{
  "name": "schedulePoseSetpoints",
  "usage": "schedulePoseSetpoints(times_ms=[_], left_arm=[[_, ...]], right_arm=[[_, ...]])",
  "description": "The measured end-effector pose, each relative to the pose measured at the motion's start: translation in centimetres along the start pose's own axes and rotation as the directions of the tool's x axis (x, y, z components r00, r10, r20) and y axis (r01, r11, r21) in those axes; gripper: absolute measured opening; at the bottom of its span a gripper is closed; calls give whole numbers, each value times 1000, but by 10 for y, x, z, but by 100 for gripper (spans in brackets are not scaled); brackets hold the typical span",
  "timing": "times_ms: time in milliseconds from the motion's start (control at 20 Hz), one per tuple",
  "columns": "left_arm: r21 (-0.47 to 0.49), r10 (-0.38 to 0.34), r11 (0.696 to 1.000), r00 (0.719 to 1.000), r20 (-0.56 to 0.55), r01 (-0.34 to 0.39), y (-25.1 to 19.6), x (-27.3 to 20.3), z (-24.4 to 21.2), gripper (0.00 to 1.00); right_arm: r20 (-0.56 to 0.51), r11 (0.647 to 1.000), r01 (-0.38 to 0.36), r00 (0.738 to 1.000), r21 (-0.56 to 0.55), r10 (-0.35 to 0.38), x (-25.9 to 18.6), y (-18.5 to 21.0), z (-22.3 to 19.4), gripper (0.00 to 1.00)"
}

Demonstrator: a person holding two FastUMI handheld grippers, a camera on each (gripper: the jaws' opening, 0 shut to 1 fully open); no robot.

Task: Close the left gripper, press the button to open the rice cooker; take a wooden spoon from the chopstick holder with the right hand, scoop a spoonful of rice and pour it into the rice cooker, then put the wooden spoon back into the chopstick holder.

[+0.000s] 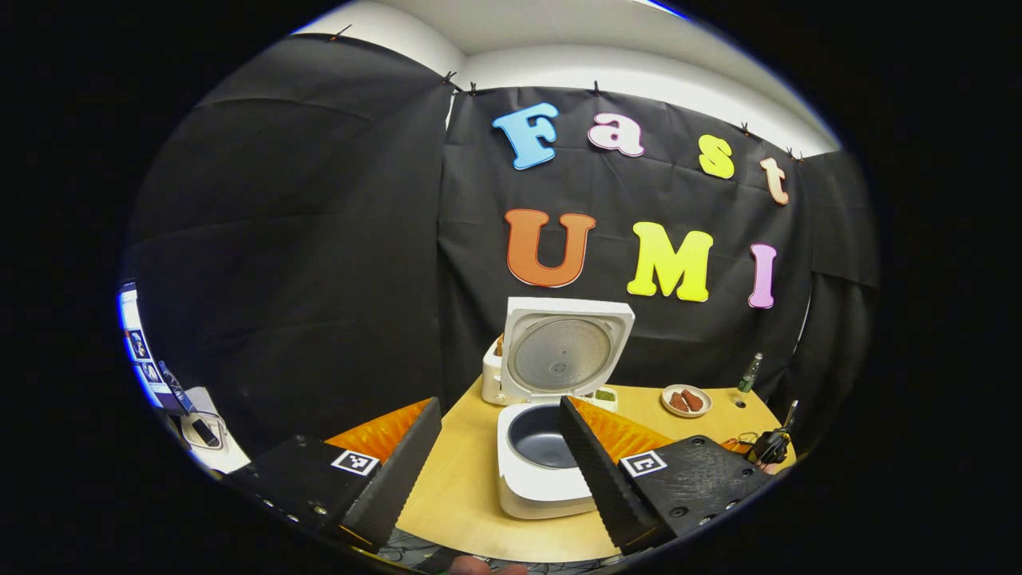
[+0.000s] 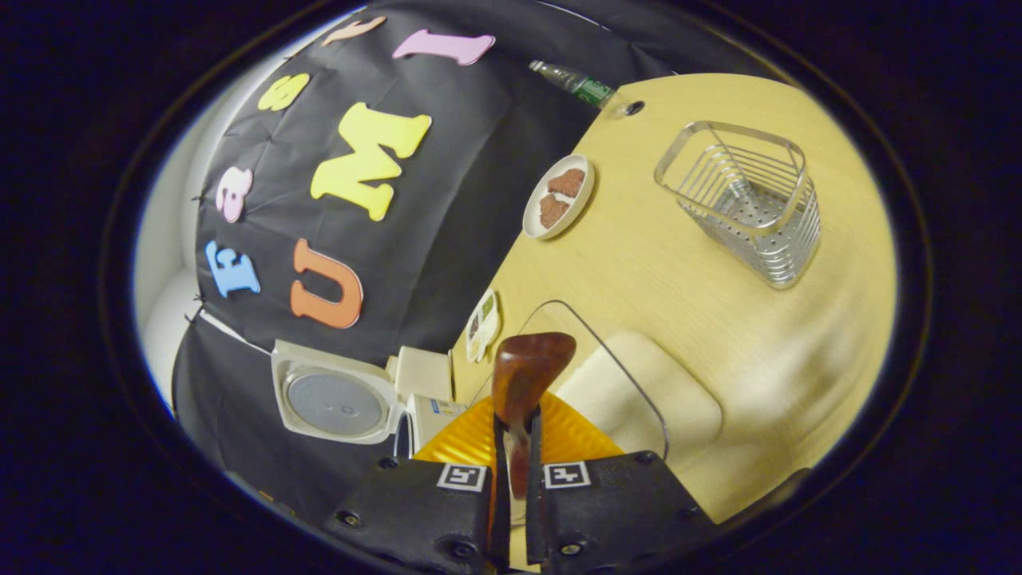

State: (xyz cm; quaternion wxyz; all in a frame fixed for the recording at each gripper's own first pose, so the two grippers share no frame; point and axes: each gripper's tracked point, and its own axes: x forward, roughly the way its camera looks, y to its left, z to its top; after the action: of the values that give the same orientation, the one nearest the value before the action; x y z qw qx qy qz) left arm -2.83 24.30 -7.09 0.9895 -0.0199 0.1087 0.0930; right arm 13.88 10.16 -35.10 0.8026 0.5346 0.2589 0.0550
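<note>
My right claw grips the wooden spoon over the rice container; chopstick holder at two o'clock. My left claw gapes before the opened rice cooker. I judge scooping comes next.

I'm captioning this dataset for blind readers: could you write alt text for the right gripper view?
The right gripper is shut on a wooden spoon above a glass bowl of rice. On the table stand an empty wire holder and a small plate; the rice cooker is open.
</note>
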Motion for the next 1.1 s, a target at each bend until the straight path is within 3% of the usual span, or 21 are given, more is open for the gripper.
schedulePoseSetpoints(times_ms=[250, 600, 850, 1100], left_arm=[[4, -25, 1000, 1000, 14, 25, -13, 2, 1, 94], [7, -34, 999, 998, 58, 34, -9, -3, 4, 94], [22, -24, 1000, 997, 75, 22, 9, -18, 0, 94], [17, -15, 1000, 998, 65, 13, 24, -33, -4, 94]], right_arm=[[48, 996, -73, 996, 48, 71, -27, 27, 29, 13], [46, 970, -231, 972, 73, 228, -33, 140, 35, 12], [-25, 949, -310, 950, 52, 312, 8, 221, -5, 12], [-114, 956, -290, 952, -51, 283, 63, 248, -64, 12]])
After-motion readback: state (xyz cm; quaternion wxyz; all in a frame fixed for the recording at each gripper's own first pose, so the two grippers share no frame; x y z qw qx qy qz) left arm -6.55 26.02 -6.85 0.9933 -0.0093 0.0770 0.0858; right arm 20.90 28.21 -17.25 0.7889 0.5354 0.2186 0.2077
